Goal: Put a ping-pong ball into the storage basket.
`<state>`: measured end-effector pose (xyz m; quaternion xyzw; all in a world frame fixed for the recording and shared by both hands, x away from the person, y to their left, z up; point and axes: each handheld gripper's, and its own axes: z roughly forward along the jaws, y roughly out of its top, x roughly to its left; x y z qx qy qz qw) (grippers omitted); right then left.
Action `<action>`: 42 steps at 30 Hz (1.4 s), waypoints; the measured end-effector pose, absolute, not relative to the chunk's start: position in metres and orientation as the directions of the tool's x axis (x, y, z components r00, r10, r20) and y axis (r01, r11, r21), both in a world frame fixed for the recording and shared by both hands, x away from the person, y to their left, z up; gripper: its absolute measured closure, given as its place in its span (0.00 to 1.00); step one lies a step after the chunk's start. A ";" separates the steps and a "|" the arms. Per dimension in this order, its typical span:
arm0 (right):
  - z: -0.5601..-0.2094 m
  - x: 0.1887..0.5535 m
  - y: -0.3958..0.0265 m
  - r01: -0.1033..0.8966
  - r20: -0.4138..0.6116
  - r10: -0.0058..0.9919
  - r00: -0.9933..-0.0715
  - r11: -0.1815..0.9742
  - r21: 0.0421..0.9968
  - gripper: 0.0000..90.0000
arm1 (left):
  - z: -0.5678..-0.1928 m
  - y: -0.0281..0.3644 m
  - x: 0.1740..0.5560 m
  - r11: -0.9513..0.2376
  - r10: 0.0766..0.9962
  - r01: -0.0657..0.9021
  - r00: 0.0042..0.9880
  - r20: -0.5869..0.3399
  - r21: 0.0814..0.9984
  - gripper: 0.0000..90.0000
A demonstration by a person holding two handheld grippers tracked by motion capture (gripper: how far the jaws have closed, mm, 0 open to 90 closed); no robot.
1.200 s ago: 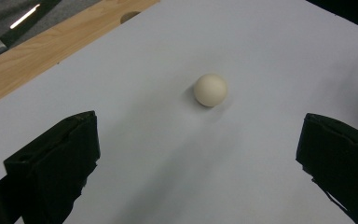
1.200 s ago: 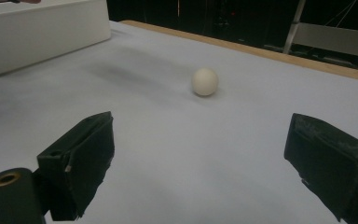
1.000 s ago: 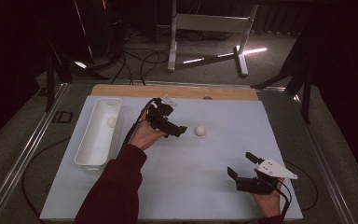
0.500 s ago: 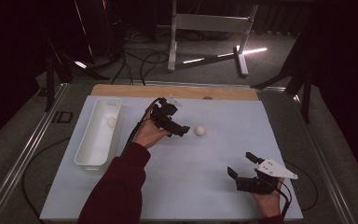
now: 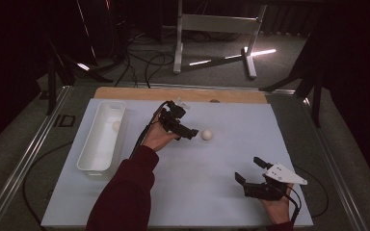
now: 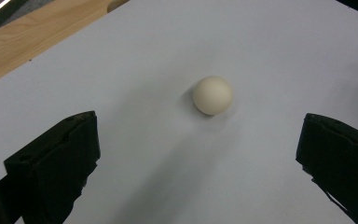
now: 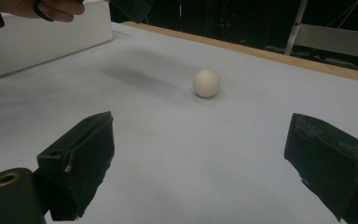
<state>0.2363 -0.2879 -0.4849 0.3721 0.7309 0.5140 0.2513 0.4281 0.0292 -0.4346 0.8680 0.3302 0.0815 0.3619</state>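
From above, a white ball lies on a pale sheet just right of the left gripper; a white bin at the sheet's left holds a second ball; the left gripper view adds the detail that its jaws stand wide apart and empty, the ball ahead between them, untouched; the right gripper, near right, well apart, gapes empty too.
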 end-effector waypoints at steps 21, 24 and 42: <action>-0.484 0.236 -0.290 0.283 0.021 0.805 -0.593 0.184 0.941 0.09 | -0.437 0.008 0.438 -0.535 0.628 0.517 0.772 -0.094 0.669 0.00; -0.483 0.236 -0.291 0.280 0.021 0.804 -0.594 0.183 0.942 0.09 | -0.437 0.002 0.439 -0.539 0.624 0.512 0.776 -0.092 0.669 0.00; -0.482 0.235 -0.291 0.277 0.024 0.805 -0.592 0.176 0.945 0.09 | -0.454 -0.010 0.447 -0.536 0.636 0.534 0.765 -0.104 0.654 0.00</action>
